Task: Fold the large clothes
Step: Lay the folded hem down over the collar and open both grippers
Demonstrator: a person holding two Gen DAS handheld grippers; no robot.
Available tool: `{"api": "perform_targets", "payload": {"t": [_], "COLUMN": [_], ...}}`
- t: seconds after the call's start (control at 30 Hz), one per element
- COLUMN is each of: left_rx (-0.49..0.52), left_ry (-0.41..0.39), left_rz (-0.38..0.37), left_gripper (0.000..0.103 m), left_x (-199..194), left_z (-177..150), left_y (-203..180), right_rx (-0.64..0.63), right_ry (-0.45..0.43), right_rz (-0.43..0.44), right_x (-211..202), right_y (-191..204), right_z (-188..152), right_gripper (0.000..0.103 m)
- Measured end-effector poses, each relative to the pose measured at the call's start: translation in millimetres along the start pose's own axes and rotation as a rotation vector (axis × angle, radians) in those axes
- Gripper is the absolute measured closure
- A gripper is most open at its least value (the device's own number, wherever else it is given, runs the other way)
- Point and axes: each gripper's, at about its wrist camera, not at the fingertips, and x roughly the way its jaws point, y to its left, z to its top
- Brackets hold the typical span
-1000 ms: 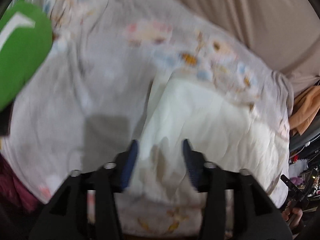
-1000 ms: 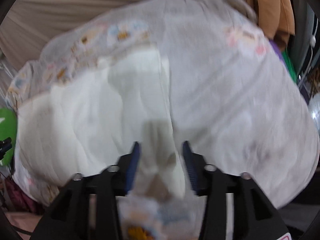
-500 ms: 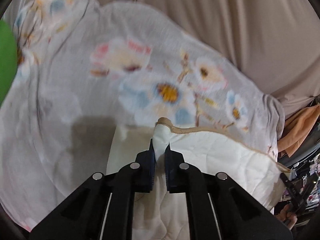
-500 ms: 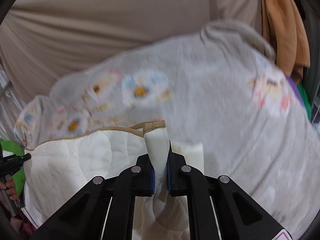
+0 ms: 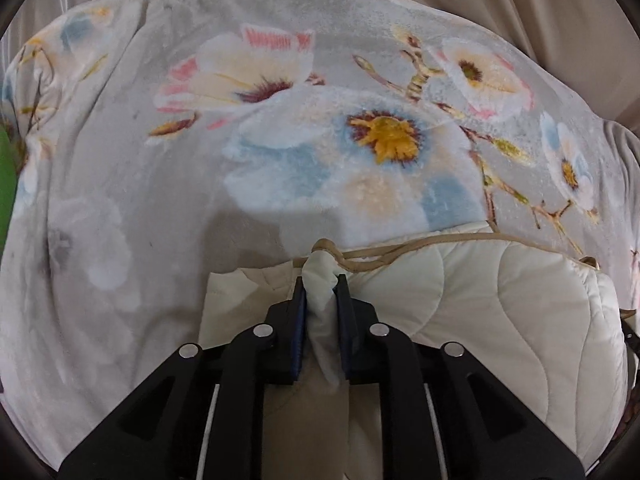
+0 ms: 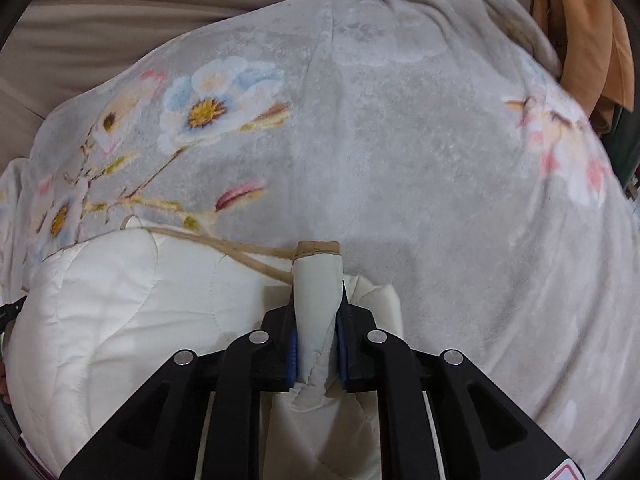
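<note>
A large blanket fills both views, with a grey floral fleece face [image 5: 160,200] [image 6: 400,160] and a cream quilted face [image 5: 500,300] [image 6: 120,300] edged in tan binding [image 5: 400,252] [image 6: 316,246]. The cream part lies folded over the floral part. My left gripper [image 5: 320,280] pinches a bunched cream corner at the binding; its jaws are opening slightly, with the cloth still pressed between the pads. My right gripper [image 6: 318,296] holds the other cream corner upright between its pads, its jaws also easing open. Both point steeply down at the fleece.
Beige draped cloth [image 5: 520,0] [image 6: 120,20] lies beyond the blanket's far edge. Orange fabric [image 6: 580,20] hangs at the upper right of the right wrist view. A green object [image 5: 6,184] shows at the left edge of the left wrist view.
A second ago both grippers were open over the cream fold. They then shut on its corners and carried them forward and down over the floral face, which now looks closer.
</note>
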Motion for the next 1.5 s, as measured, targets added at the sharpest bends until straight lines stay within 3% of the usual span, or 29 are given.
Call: {"api": "perform_targets", "payload": {"t": [0.13,0.2,0.27,0.33,0.4,0.53,0.63,0.93,1.5], "left_rx": [-0.054,-0.020,0.020,0.072,0.150,0.199,0.191,0.161,0.201], "left_ry": [-0.084,-0.146,-0.144,-0.100,-0.048,0.050,0.063,0.059,0.066], "left_rz": [-0.022,-0.029,-0.061,-0.125,-0.143,-0.127,-0.106,-0.031,0.041], "left_gripper": [0.083,0.079,0.079,0.079,0.079,0.079,0.079,0.079,0.079], "left_x": [-50.1,-83.5,-99.7,-102.2,-93.3,-68.0,-63.9,-68.6,-66.0], "left_z": [8.9,6.7,-2.2,-18.8,-43.1,-83.8,-98.8,-110.9,-119.6], "left_y": [7.6,-1.1,-19.3,-46.5,-77.9,-102.0,-92.8,-59.9,-58.9], "right_rx": [-0.014,-0.070,-0.145,-0.205,-0.265,-0.383,-0.386,-0.345,-0.260], "right_ry": [-0.184,-0.203,-0.157,-0.106,-0.040,0.104,0.143,0.151,0.152], "right_rz": [-0.061,-0.022,0.050,0.139,0.225,0.209,0.188,0.110,-0.008], "right_x": [-72.0,-94.9,-104.9,-105.4,-98.4,-74.8,-73.2,-76.9,-71.6], "right_y": [12.0,30.3,64.3,97.0,131.1,167.4,165.8,140.2,84.0], "right_z": [3.4,0.8,-12.1,-30.9,-55.0,-95.5,-107.8,-113.2,-114.6], "right_gripper": [0.074,0.074,0.075,0.077,0.083,0.084,0.085,0.087,0.087]}}
